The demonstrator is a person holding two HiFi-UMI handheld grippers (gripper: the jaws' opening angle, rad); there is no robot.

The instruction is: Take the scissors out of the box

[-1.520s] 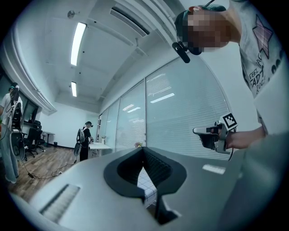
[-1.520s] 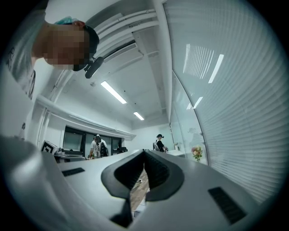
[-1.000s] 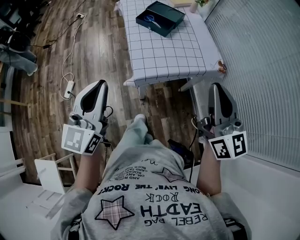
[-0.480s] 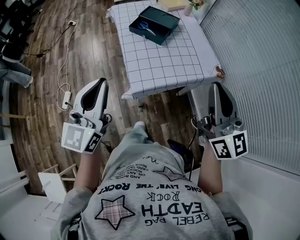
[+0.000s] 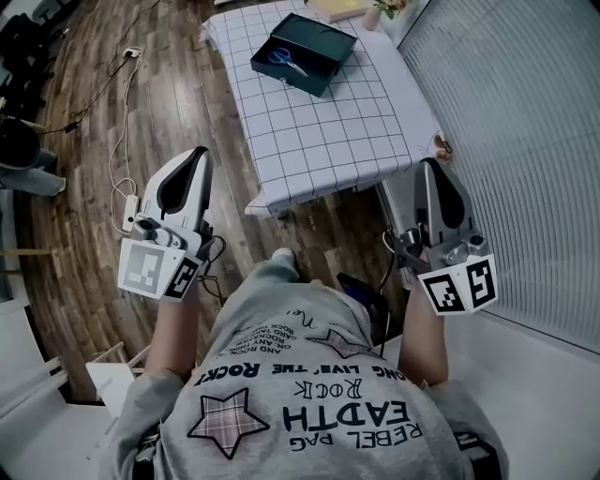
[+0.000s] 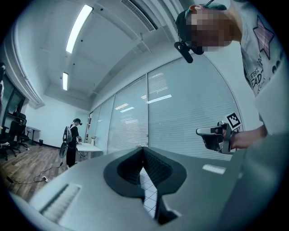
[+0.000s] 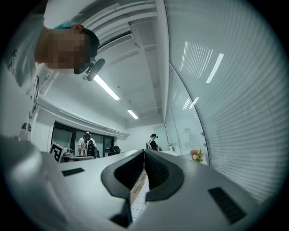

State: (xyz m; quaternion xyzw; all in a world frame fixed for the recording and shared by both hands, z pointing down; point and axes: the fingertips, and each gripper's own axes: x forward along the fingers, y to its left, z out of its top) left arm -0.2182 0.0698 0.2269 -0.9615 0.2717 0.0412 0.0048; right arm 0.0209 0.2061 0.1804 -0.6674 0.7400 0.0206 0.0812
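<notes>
In the head view a dark teal open box (image 5: 302, 53) lies at the far end of a table with a checked cloth (image 5: 328, 141). Blue-handled scissors (image 5: 284, 58) lie inside the box. My left gripper (image 5: 197, 153) is held over the wooden floor, short of the table's near left corner, shut and empty. My right gripper (image 5: 429, 165) is at the table's near right corner, also shut and empty. Each gripper view shows its own jaws closed tip to tip, left gripper (image 6: 142, 149) and right gripper (image 7: 144, 152), with nothing between them.
A power strip with a cable (image 5: 127, 202) lies on the wooden floor (image 5: 84, 244) at the left. A glass wall with blinds (image 5: 525, 141) runs along the right. A flower pot (image 5: 380, 14) stands behind the box. Other people stand far off (image 6: 72, 140).
The table and box have come nearer and shifted left in the head view. Both grippers have moved forward toward the table, still shut.
</notes>
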